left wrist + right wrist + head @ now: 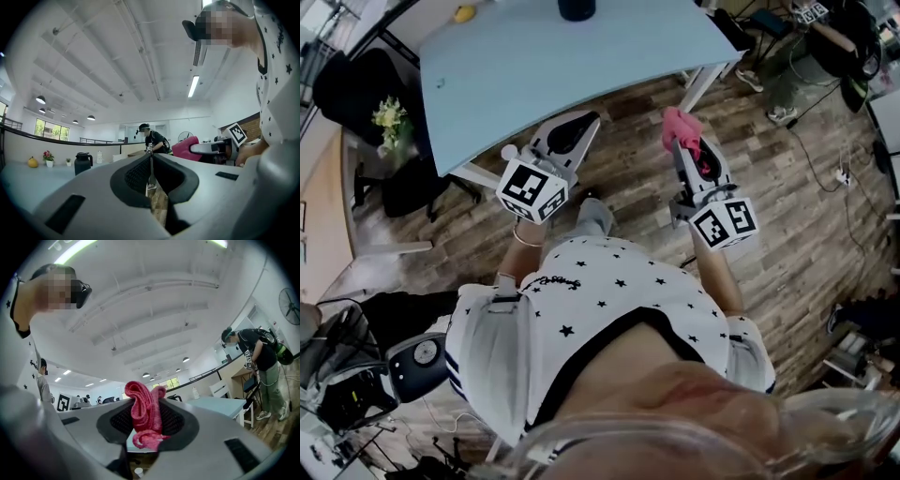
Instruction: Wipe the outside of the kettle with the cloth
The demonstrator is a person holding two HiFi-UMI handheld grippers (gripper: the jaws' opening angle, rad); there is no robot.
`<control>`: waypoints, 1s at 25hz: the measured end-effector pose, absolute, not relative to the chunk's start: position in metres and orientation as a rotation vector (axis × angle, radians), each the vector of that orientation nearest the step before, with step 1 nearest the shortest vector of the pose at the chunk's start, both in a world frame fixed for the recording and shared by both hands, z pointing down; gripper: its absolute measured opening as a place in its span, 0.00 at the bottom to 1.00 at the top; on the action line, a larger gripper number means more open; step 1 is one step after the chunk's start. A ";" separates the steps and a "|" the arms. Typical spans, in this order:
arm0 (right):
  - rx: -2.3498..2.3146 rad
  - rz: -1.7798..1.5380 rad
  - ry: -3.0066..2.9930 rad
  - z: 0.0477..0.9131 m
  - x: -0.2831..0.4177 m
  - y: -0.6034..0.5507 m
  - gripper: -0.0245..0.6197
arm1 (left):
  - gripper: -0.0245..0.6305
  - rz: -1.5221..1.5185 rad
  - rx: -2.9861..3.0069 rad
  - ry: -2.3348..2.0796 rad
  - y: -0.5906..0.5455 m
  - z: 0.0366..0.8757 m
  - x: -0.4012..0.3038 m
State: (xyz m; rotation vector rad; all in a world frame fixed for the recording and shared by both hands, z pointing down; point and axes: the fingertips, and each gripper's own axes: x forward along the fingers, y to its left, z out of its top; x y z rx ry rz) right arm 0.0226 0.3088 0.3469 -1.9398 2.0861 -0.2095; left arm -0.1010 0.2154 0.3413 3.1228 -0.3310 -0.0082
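Item 1: left gripper [151, 163]. I hold it by the near edge of the table [581, 66], pointing away from me. Its jaws are pressed together with nothing between them.

Item 2: right gripper [149, 416]. I hold it over the wooden floor [787, 216], beside the table's leg. Its jaws are clamped on the cloth.

Item 3: cloth [681, 125]. It is pink and bunched, pinched between the right jaws, with a fold rising above the tips and an end hanging below.

Item 4: kettle [83, 163]. It is dark and stands upright on the far part of the table, well apart from both grippers and the cloth.

Item 5: yellow object [465, 13]. It sits at the table's far left corner.
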 end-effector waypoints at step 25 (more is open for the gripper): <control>-1.814 -0.336 2.216 0.357 0.044 0.154 0.22 | 0.10 -0.011 3.069 -0.551 0.081 0.349 -0.095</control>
